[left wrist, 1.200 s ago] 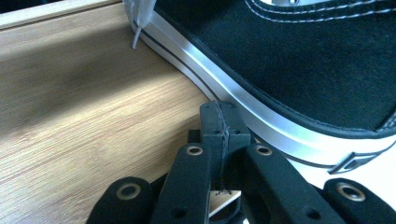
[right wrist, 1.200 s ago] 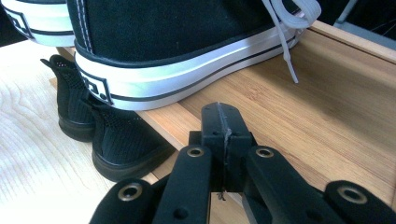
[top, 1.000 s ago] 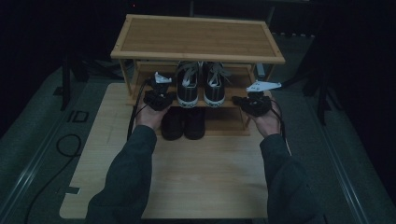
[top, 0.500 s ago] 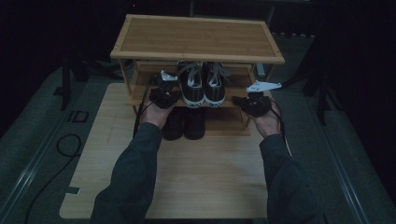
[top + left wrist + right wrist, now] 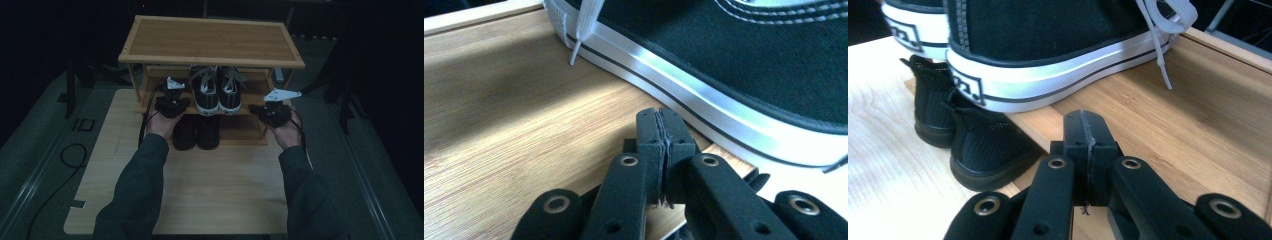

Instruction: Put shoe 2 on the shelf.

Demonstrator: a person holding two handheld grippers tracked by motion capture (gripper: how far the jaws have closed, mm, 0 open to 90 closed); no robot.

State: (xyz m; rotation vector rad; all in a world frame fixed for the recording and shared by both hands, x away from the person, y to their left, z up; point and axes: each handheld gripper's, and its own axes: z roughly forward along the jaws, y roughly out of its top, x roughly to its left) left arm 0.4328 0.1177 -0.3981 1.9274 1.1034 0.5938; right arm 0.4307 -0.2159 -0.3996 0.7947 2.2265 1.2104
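Though the rack's top [image 5: 212, 42] hides the sneakers' [image 5: 216, 92] toes, I see black canvas, white soles; my left claw [image 5: 663, 150] and right claw [image 5: 1087, 155] are pressed together, empty.

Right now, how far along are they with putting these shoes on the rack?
Looks done: the black-and-white sneakers sit on the rack's middle shelf, and the plain black shoes stand below. In hand: nothing; the left gripper and right gripper flank the sneakers, fingers closed and empty. Left: probably only nudging the sneakers straight, if anything.
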